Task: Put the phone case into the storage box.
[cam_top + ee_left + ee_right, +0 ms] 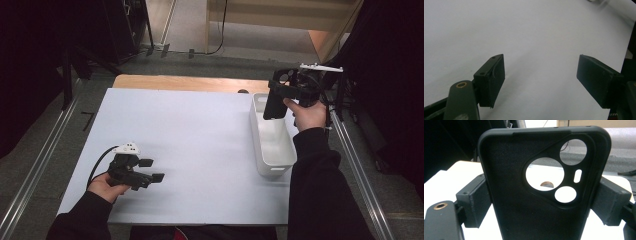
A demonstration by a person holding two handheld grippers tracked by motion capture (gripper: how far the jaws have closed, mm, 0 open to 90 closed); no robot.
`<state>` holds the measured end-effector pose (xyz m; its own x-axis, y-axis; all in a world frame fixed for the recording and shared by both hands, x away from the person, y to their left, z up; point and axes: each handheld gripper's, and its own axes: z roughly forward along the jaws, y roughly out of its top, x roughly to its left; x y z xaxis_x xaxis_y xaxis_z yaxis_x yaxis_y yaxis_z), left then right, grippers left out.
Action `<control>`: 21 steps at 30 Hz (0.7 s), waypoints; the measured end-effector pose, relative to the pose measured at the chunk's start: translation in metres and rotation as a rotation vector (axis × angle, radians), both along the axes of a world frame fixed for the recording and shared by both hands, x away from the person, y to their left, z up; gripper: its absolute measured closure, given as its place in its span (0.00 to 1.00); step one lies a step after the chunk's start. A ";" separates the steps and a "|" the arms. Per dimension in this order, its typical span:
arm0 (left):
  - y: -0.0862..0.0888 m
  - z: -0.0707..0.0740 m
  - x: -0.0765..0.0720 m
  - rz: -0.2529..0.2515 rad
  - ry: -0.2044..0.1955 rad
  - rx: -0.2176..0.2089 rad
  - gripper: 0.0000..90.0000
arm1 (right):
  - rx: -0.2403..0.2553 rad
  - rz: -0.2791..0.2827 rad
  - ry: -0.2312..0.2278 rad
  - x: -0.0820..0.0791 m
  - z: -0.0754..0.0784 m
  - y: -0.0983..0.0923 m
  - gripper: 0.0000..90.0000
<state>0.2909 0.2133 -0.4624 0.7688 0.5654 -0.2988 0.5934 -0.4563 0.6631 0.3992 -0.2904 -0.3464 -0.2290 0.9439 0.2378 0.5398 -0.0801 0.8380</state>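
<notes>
The white tabletop (200, 150) lies bare under my left gripper (151, 170), its jaws released and empty. At the right, my right gripper (285, 95) clasps a black phone case (276, 100), long axis upright, directly above the white bin (272, 145).

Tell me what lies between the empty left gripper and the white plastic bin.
Bare white tabletop alone, in the high view, between left gripper and white plastic bin.

Your left gripper (152, 170) rests low at the lower left of the high view, jaws apart and empty. Your right gripper (278, 97) is raised at the upper right, jaws clamped on a case (541, 185).
</notes>
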 end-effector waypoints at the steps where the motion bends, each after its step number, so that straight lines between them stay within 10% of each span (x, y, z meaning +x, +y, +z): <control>1: 0.000 0.000 0.000 0.001 -0.001 -0.001 0.25 | 0.002 -0.005 0.006 0.003 0.000 0.000 0.13; 21: 0.000 0.001 0.000 -0.002 -0.008 -0.002 0.25 | -0.055 -0.085 0.021 0.059 0.000 0.001 0.13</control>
<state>0.2908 0.2130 -0.4617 0.7725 0.5630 -0.2936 0.5867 -0.4562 0.6691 0.4578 -0.2891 -0.3462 -0.1433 0.9714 0.1892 0.5502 -0.0807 0.8311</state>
